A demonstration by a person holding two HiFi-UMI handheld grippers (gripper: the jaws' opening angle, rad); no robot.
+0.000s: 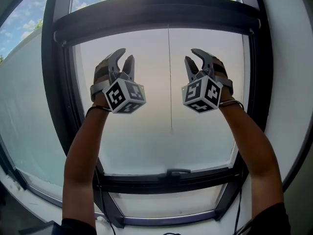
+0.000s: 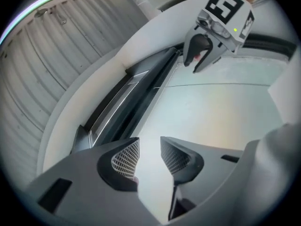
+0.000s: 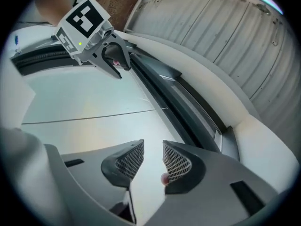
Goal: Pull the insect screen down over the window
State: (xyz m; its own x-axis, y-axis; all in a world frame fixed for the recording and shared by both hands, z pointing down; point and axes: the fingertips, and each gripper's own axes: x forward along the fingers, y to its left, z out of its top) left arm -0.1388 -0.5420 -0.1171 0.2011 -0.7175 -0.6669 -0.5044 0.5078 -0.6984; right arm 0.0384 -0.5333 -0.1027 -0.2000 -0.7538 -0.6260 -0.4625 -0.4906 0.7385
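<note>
Both grey claws, the left claw (image 1: 124, 57) and the right claw (image 1: 191, 57), stand partly open and empty at mid-frame, below the dark horizontal insect screen bar (image 1: 156, 14) at the top. I judge this the reaching step; next they must close on the bar and pull downward.

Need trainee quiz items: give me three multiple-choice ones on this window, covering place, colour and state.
1. Where does the thin cord hang? A. Between the left gripper and right gripper. B. Left of both. C. Right of both.
2. What colour is the window frame? A. White. B. Black. C. Red.
3. How do the left gripper's jaws stand? A. Shut on cord. B. Shut on frame. C. Apart, empty.
1 A: it runs down between them. 2 B: its bars are dark. 3 C: pane shows through the gap.
</note>
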